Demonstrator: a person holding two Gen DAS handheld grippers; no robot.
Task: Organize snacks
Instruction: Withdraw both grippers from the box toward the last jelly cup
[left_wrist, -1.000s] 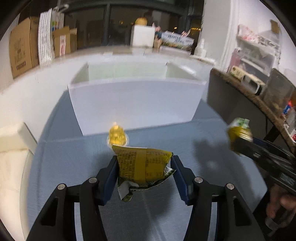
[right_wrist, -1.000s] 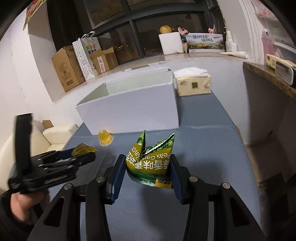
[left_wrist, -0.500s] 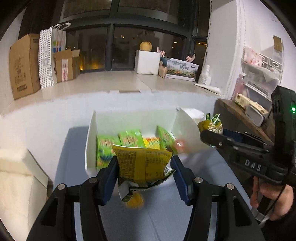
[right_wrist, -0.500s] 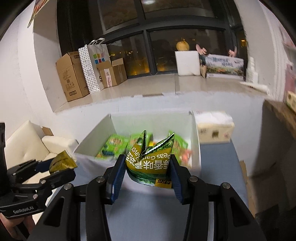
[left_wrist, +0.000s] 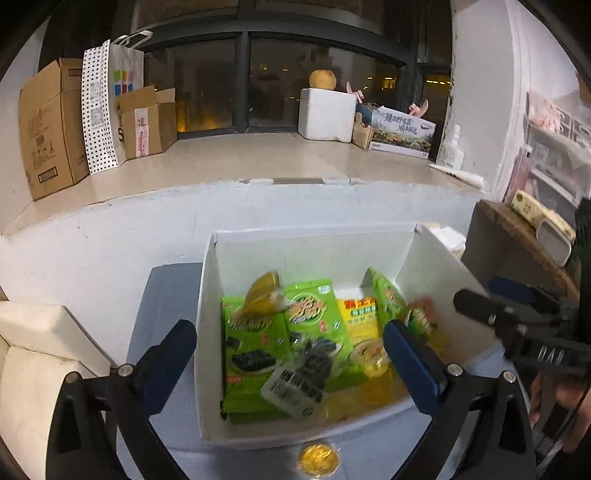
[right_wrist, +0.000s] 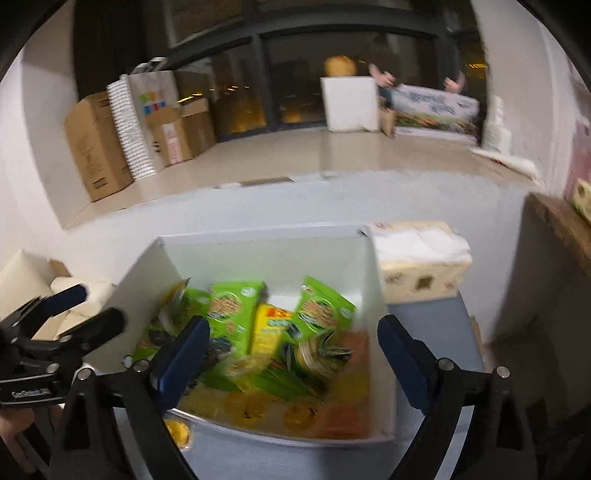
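A white open box (left_wrist: 210, 332) (right_wrist: 376, 314) stands on the blue table and holds several green and yellow snack packets (left_wrist: 306, 314) (right_wrist: 232, 306). A small yellow packet (left_wrist: 264, 291) lies blurred on the green packets at the box's back left. A green pea packet (right_wrist: 321, 354) lies blurred in the box's right part. My left gripper (left_wrist: 288, 358) is open and empty above the box's near left. My right gripper (right_wrist: 291, 354) is open and empty above the box. A yellow jelly cup (left_wrist: 318, 459) (right_wrist: 177, 434) sits on the table just before the box's front wall.
A tissue pack (right_wrist: 421, 258) sits right of the box. A cream sofa (left_wrist: 33, 350) is at the left. A wooden shelf (left_wrist: 517, 236) stands at the right. Cardboard boxes (left_wrist: 48, 125) and a white foam box (left_wrist: 327, 114) line the window ledge behind.
Both grippers opened and let go of their packets, which dropped into the box. Both moved forward and over the box.
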